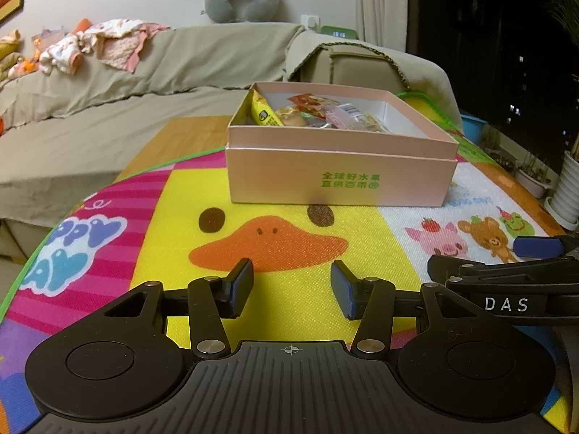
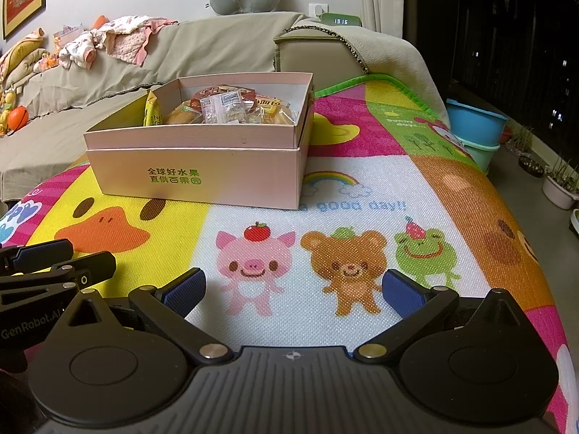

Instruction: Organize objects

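My left gripper (image 1: 291, 285) sits low and level, jaws parted with nothing between the pads. My right gripper (image 2: 294, 291) is spread wider, also holding nothing. The two sit side by side, close together, each one's fingers showing at the edge of the other's view; whether they touch, I can't quite tell.

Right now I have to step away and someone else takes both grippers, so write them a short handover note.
Left gripper: open, empty, low over the play mat.
Right gripper: open wider, empty, beside the left one.
Pink box: on the mat ahead of both, lid off, wrapped snacks piled inside.
Done: snacks sit in the box; no loose items visible on the mat.
Left: unclear from here; check for stray items out of view.
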